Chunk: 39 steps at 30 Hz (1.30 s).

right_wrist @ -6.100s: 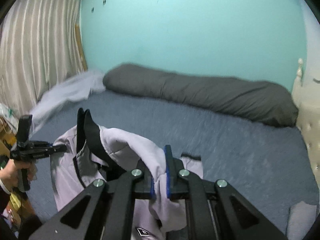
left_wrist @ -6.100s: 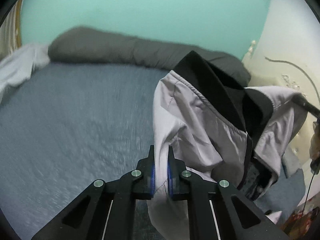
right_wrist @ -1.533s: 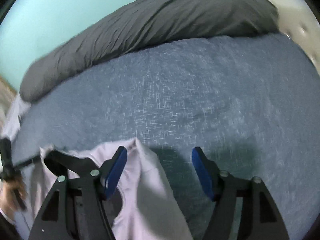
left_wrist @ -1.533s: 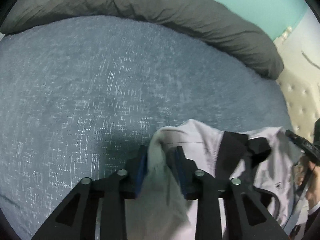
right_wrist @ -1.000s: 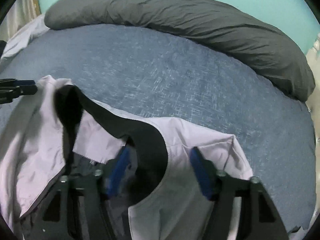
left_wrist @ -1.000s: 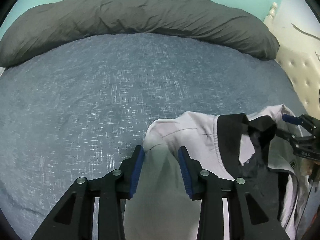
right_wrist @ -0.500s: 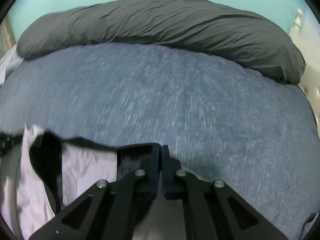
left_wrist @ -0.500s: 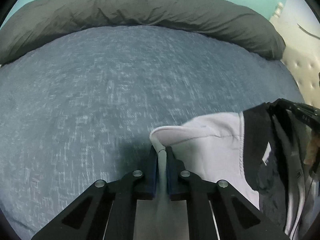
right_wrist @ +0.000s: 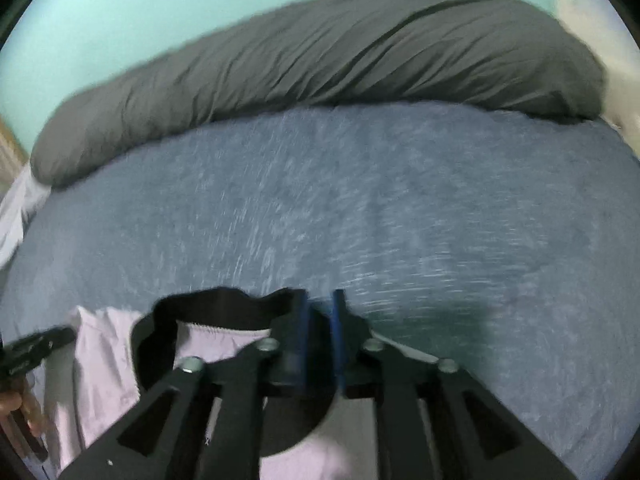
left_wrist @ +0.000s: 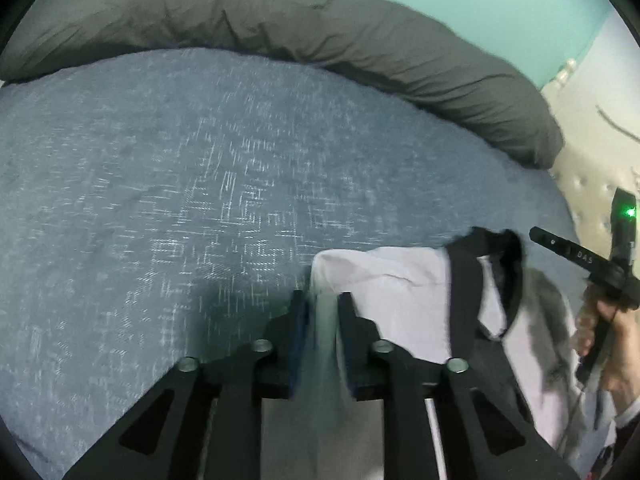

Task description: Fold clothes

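A pale lilac garment (left_wrist: 392, 280) with a black collar (left_wrist: 464, 280) lies bunched on the blue-grey bed (left_wrist: 200, 180). In the left wrist view my left gripper (left_wrist: 324, 300) has a fold of its pale cloth filling the narrow gap between the pads, and the jaws are opening. In the right wrist view my right gripper (right_wrist: 320, 300) sits at the end of the black collar (right_wrist: 208, 300); its jaws are opening, and only a dark gap shows between the pads. The garment (right_wrist: 104, 360) spreads left below it. Each view catches the other hand-held gripper at its edge.
A long dark grey pillow (left_wrist: 320, 28) runs along the far side of the bed under a teal wall. A cream tufted headboard (left_wrist: 592, 184) stands at the right. A white cloth (right_wrist: 16, 208) lies at the bed's left edge. A hand (left_wrist: 616, 340) holds the other gripper.
Six seconds ago the garment hung in the air between both grippers; now it lies on the bed. Both jaws shut half a second ago and stand slightly wider now. The right view rolled.
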Each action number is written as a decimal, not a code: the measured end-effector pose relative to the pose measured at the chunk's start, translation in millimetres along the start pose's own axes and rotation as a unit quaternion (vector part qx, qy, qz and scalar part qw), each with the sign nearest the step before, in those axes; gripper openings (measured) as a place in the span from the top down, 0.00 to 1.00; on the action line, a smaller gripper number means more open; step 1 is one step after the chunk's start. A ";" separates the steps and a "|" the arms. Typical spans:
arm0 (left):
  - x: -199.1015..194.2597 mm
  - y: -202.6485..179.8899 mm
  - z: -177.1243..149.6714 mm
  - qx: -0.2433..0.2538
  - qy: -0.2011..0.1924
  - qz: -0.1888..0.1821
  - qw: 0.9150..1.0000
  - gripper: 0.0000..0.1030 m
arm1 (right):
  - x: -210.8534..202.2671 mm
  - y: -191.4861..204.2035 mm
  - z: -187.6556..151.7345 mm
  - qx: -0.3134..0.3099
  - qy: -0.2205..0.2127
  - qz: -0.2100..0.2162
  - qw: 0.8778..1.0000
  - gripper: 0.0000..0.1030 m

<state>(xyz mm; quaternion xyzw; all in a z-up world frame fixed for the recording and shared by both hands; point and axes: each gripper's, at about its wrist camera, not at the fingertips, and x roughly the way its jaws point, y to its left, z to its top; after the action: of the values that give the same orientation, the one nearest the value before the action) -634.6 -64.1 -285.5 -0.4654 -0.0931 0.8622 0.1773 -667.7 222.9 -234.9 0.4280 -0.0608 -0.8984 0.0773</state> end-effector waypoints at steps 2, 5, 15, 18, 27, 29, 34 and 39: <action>-18.6 -2.3 -7.9 0.010 0.000 -0.009 1.000 0.74 | -24.9 -8.5 -8.3 0.009 -0.023 0.023 0.999 0.64; -53.8 -11.3 -32.4 0.033 -0.008 -0.010 0.999 0.74 | -55.2 -12.7 -32.8 -0.008 -0.014 0.028 0.999 0.64; -145.5 -16.7 -143.6 0.019 -0.007 -0.012 1.000 0.73 | -137.9 4.0 -180.5 -0.046 0.078 0.074 0.993 0.62; -170.5 -22.2 -173.4 0.023 -0.016 -0.009 1.000 0.72 | -164.6 10.0 -214.9 -0.052 0.085 0.080 0.992 0.62; -229.0 -22.9 -259.8 0.004 -0.021 -0.015 1.000 0.65 | -209.3 65.1 -294.4 -0.039 0.108 0.176 0.978 0.60; -239.2 -18.0 -279.4 -0.009 -0.019 -0.020 1.000 0.65 | -219.5 81.9 -307.5 -0.049 0.111 0.189 0.974 0.60; -252.7 -9.8 -319.7 -0.040 -0.007 -0.042 0.998 0.65 | -229.6 119.5 -340.2 -0.069 0.143 0.203 0.966 0.60; -258.6 -7.4 -349.3 -0.050 0.010 -0.054 0.997 0.64 | -238.7 139.2 -360.4 -0.085 0.157 0.194 0.965 0.60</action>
<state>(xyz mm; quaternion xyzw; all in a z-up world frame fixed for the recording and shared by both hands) -210.8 -160.3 -276.1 -0.4766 -0.1594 0.8408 0.2011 -226.7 116.5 -254.9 0.5357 -0.0528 -0.7895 0.2947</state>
